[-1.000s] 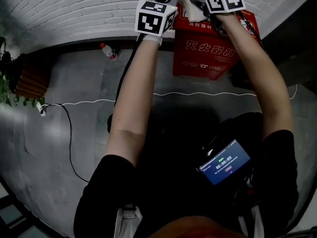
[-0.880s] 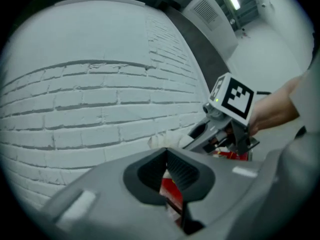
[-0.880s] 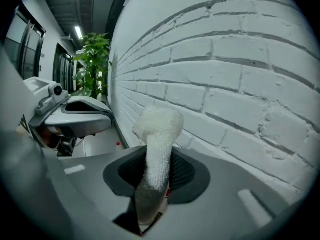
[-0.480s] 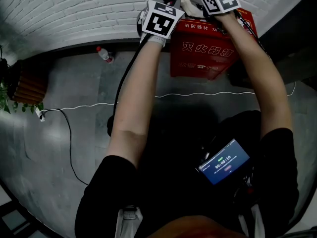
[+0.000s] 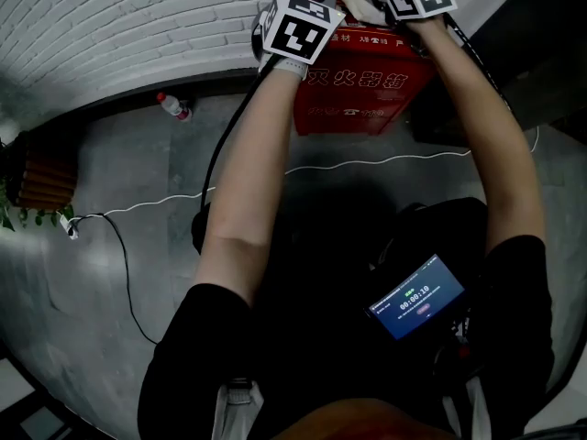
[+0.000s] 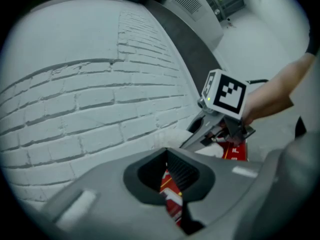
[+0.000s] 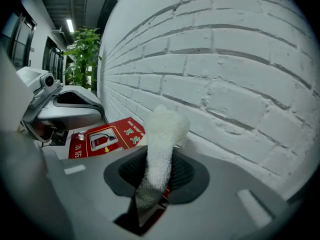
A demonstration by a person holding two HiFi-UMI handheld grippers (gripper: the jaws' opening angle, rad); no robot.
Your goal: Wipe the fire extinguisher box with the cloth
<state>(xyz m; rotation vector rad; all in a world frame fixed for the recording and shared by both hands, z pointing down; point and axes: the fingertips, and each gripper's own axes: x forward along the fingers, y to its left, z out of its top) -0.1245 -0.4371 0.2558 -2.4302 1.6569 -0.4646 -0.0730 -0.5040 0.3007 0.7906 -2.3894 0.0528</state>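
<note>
Red box [image 5: 359,99], wht cloth [image 7: 162,134], wht bricks [image 5: 138,26].

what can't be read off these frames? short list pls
Whether the cloth touches the box: in the head view the left gripper and right gripper cover the box top; in the right gripper view that gripper's body hides the cloth's lower end.
Most of the box: in the left gripper view the gripper's body hides it, and only red slivers show.
Small print on the box front: head view, too small.
Label on the bottle: head view, too small.

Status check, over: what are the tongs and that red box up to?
Right tongs shut on cloth, at fire extinguisher box top. Left tongs apparently pinching box edge. No obstruction seen.
</note>
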